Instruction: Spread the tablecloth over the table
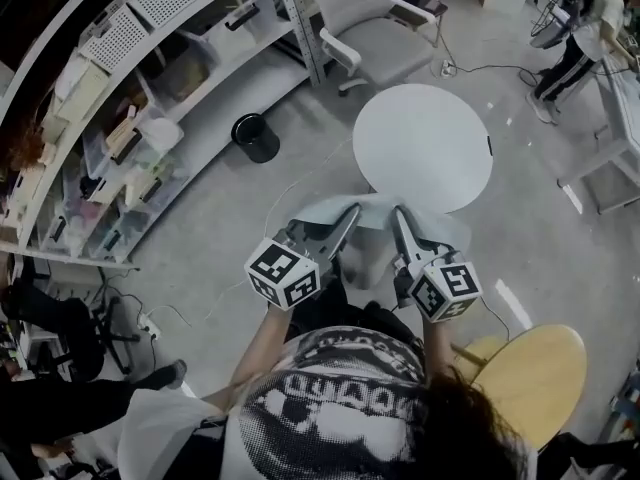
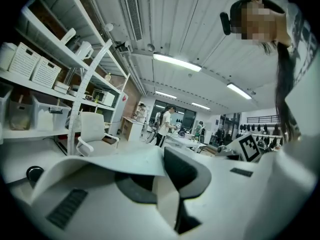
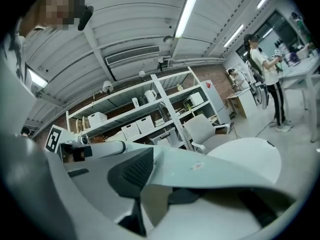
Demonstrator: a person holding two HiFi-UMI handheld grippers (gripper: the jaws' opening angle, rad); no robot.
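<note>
A pale grey-blue tablecloth [image 1: 372, 230] hangs bunched between my two grippers, just short of the near edge of a round white table [image 1: 424, 146]. My left gripper [image 1: 351, 213] is shut on the cloth's left edge, and my right gripper [image 1: 399, 216] is shut on its right edge. In the left gripper view the cloth [image 2: 120, 160] runs across the jaws of the left gripper [image 2: 167, 178] and folds down between them. In the right gripper view the cloth [image 3: 215, 171] drapes over the right gripper [image 3: 150, 184], with the table [image 3: 252, 156] close behind it.
A white office chair [image 1: 372, 30] stands beyond the table. Shelving [image 1: 130, 118] full of boxes lines the left, with a black bin [image 1: 256, 136] on the floor beside it. A round wooden stool [image 1: 535, 373] is at my right. A person [image 1: 588, 30] stands by a bench far right.
</note>
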